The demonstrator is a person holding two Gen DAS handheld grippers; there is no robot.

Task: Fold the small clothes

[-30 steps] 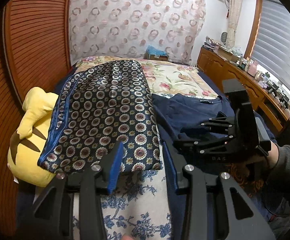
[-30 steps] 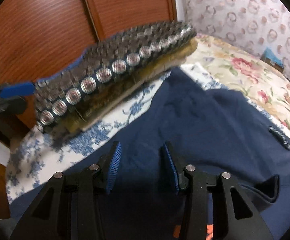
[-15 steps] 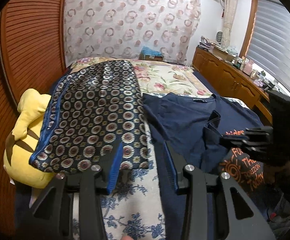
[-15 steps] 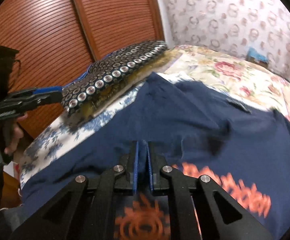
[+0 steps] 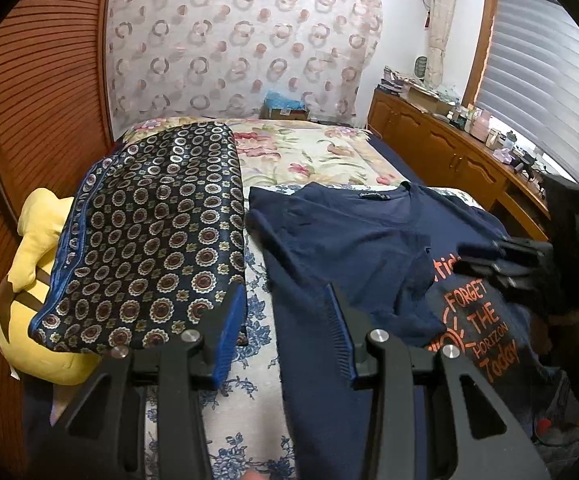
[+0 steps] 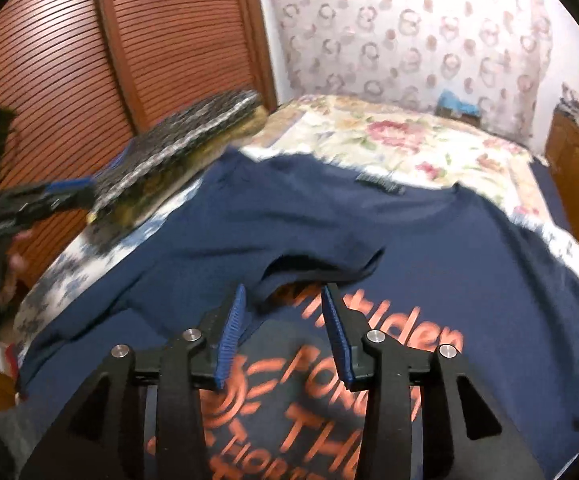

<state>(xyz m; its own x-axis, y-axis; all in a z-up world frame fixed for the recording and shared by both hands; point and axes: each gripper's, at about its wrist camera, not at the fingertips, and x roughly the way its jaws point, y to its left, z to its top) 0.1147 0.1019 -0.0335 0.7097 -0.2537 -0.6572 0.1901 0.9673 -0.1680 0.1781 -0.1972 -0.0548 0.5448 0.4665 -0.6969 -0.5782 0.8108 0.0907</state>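
A navy T-shirt [image 5: 353,240] with orange print lies on the bed, its left sleeve folded inward over the chest; it also shows in the right wrist view [image 6: 429,240]. My left gripper [image 5: 285,328] is open and empty above the shirt's left edge. My right gripper [image 6: 285,328] is open and empty just above the folded sleeve's edge and the orange print. The right gripper also shows in the left wrist view [image 5: 529,264] at the far right.
A folded patterned navy cloth [image 5: 149,232] lies left of the shirt on a yellow plush toy [image 5: 29,248]. The floral bedspread [image 5: 309,152] stretches behind. A wooden slatted wardrobe [image 5: 29,100] stands left, a wooden dresser [image 5: 449,148] right.
My right gripper pulled the sleeve inward while shut, then opened and let it go. The left gripper rose slightly and stayed open.
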